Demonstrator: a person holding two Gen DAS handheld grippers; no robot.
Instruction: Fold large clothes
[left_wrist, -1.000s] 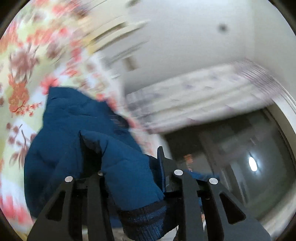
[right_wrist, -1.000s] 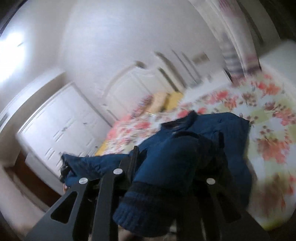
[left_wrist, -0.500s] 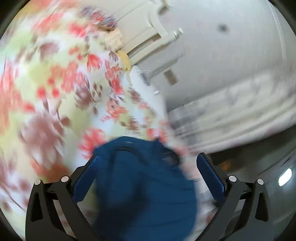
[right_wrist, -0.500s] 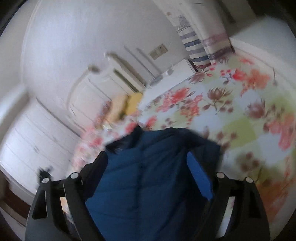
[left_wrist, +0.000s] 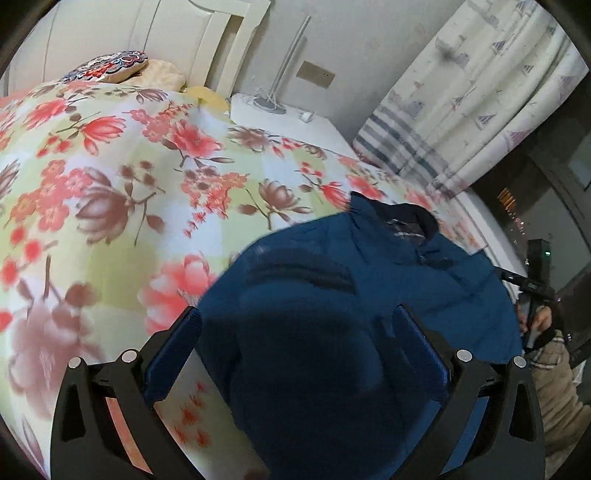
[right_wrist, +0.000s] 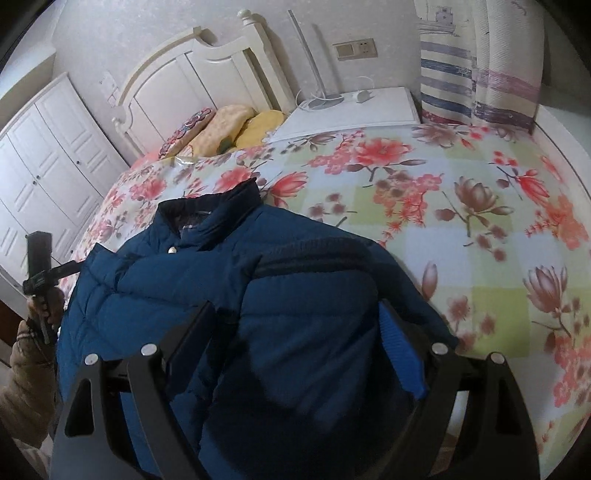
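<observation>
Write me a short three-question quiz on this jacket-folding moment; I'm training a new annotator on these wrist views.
1. True or false: the blue jacket lies on the floral bedspread.
2. How do the jaws of the left gripper and the right gripper stand?
A. both clamped on fabric
B. both open, with the jacket between the fingers
C. one open, one shut
3. Which way does the jacket's collar point, toward the headboard or away from it?

Key
1. True.
2. B.
3. Toward the headboard, where the pillows lie.
</observation>
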